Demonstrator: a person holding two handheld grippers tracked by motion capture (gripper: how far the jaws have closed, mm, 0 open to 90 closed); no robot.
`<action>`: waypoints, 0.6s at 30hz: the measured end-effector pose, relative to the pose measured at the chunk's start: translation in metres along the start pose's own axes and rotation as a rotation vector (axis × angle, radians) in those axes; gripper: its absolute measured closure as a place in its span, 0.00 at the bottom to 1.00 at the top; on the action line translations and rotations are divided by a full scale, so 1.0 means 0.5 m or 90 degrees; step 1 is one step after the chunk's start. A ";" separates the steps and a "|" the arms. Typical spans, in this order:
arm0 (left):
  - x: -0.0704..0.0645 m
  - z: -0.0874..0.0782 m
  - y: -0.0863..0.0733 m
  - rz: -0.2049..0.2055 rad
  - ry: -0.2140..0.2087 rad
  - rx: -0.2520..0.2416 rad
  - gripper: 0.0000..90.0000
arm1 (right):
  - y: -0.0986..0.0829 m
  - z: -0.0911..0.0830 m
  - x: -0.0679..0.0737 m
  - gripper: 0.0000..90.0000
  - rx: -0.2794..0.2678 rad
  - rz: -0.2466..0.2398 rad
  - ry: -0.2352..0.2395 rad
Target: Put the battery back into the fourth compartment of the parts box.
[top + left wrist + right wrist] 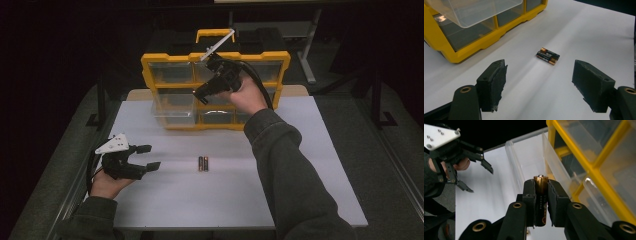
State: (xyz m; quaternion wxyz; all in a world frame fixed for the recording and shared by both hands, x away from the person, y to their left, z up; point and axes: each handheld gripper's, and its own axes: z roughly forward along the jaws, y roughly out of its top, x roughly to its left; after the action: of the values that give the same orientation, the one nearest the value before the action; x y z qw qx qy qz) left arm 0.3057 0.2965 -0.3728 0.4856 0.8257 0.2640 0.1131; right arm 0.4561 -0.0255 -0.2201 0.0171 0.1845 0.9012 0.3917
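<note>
My right gripper is shut on an AA battery that stands upright between its pads, gold tip up. In the high view the right gripper hangs in front of the yellow organizer, above and right of a clear drawer that is pulled out. That drawer lies just beyond the held battery. Two more batteries lie side by side on the white table. My left gripper is open, low at the table's left, its pads pointing at the pair of batteries.
The organizer stands at the back of the table with several clear drawers in a yellow frame and a handle on top. The left gripper shows in the right gripper view. Dark floor surrounds the table.
</note>
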 end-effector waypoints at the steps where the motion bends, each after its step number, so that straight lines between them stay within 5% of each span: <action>1: 0.000 0.000 0.000 0.000 0.000 0.000 0.30 | 0.000 0.000 0.000 0.85 0.000 0.000 0.000; 8: -0.001 0.002 0.000 0.000 -0.001 0.002 0.30 | 0.049 0.025 0.005 0.85 -0.006 -0.013 0.010; 18: 0.000 0.001 0.000 0.004 -0.002 0.002 0.30 | 0.074 0.086 0.002 0.84 0.010 -0.012 0.012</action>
State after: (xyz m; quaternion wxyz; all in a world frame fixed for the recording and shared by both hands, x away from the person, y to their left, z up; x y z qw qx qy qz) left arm 0.3057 0.2961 -0.3732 0.4841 0.8276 0.2607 0.1129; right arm 0.4745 0.0277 -0.2235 0.0107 0.1726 0.9061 0.3862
